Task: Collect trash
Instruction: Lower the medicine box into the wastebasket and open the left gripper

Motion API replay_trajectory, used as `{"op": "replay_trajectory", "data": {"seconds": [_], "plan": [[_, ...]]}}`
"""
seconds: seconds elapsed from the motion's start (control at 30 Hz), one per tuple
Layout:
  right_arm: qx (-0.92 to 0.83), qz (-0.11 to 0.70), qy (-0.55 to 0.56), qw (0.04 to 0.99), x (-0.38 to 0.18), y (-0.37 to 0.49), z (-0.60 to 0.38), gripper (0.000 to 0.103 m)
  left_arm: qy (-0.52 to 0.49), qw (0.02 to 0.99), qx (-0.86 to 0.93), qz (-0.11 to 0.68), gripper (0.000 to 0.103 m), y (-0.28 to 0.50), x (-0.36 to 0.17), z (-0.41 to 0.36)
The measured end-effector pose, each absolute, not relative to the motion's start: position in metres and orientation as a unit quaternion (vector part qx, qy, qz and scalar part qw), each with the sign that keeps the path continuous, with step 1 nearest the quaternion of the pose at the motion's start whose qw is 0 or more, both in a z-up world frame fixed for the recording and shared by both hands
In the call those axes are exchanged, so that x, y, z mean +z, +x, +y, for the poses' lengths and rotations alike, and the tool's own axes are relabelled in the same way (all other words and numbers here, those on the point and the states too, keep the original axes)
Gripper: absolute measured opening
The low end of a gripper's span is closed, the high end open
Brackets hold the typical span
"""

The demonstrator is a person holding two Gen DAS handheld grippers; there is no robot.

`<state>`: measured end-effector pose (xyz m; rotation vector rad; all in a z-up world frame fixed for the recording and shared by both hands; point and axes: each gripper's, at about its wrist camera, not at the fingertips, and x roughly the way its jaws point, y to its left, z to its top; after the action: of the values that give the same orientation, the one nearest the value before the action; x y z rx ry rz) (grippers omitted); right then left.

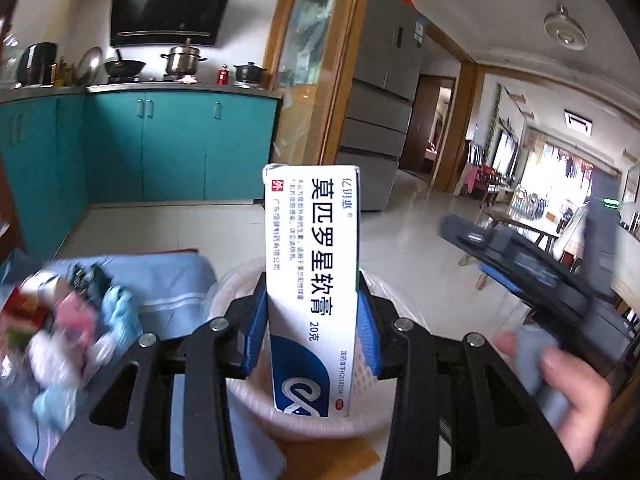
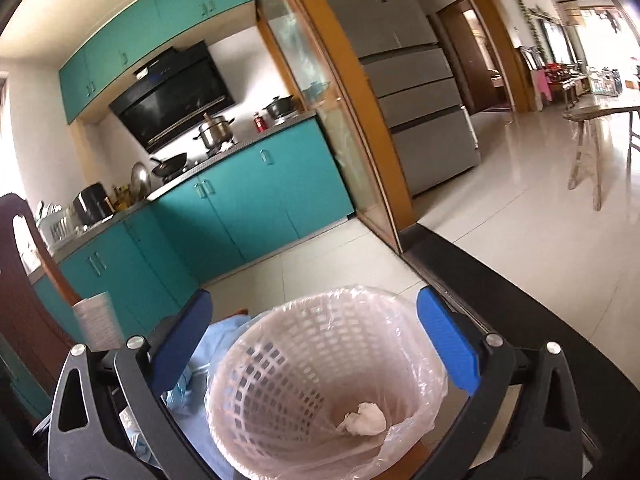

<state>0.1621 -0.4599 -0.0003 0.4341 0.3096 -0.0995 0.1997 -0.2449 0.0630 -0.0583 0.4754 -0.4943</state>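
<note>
A white and blue ointment box (image 1: 312, 264) stands upright between the blue pads of my left gripper (image 1: 313, 300), which is shut on it. Under the box is a pink mesh wastebasket (image 1: 236, 280) lined with a clear plastic bag. In the right wrist view the same wastebasket (image 2: 280, 312) lies below my right gripper (image 2: 320, 320). That gripper is open wide with nothing between its blue pads (image 2: 448, 336). A crumpled white tissue (image 2: 364, 420) rests at the basket's bottom. In the left wrist view a hand (image 1: 560, 376) holds the right gripper's body at the right.
A blurred pile of small items (image 1: 60, 320) lies on a light blue cloth (image 1: 168, 276) left of the basket. A dark table edge (image 2: 500, 280) runs at right. Teal kitchen cabinets (image 2: 248, 200), a grey fridge (image 2: 416, 92) and a wooden stool (image 2: 588, 152) stand beyond, on pale tiled floor.
</note>
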Motion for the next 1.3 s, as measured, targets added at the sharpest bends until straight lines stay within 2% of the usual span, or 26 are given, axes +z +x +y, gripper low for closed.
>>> {"op": "replay_trajectory", "data": {"seconds": [0.07,0.1,0.13,0.17,0.3,0.57,0.87,1.03,1.17,1.3], "plan": [[-0.058,0.149,0.219,0.963,0.001,0.161,-0.463,0.100,-0.014,0.934,-0.242,0.262,0.043,0.205,0.051,-0.263],[-0.061,0.147,0.219,0.963,0.001,0.159,-0.464,0.100,-0.009,0.934,-0.234,0.269,0.057,0.201,0.042,-0.267],[-0.061,0.147,0.219,0.963,0.001,0.159,-0.465,0.100,-0.005,0.932,-0.227,0.283,0.079,0.208,0.027,-0.269],[-0.059,0.148,0.218,0.963,0.002,0.160,-0.464,0.100,-0.003,0.929,-0.225,0.293,0.084,0.211,0.018,-0.268],[-0.047,0.156,0.200,0.966,0.002,0.163,-0.452,0.100,0.002,0.928,-0.207,0.310,0.092,0.193,0.003,-0.245],[0.023,0.196,0.124,0.972,0.003,0.168,-0.376,0.100,0.025,0.956,-0.134,0.260,0.099,0.095,0.040,-0.133],[0.124,0.251,0.039,0.959,-0.015,0.145,-0.251,0.100,0.011,0.960,-0.024,0.279,0.099,0.077,0.036,-0.012],[0.146,0.268,0.006,0.952,-0.027,0.126,-0.205,0.100,-0.021,0.953,-0.014,0.302,0.099,0.071,0.007,0.010],[0.153,0.285,0.001,0.946,-0.039,0.122,-0.187,0.100,0.006,0.952,-0.013,0.306,0.100,0.070,0.002,0.011],[0.148,0.293,-0.001,0.944,-0.041,0.123,-0.175,0.100,-0.017,0.948,-0.010,0.318,0.100,0.070,-0.003,0.023]]}}
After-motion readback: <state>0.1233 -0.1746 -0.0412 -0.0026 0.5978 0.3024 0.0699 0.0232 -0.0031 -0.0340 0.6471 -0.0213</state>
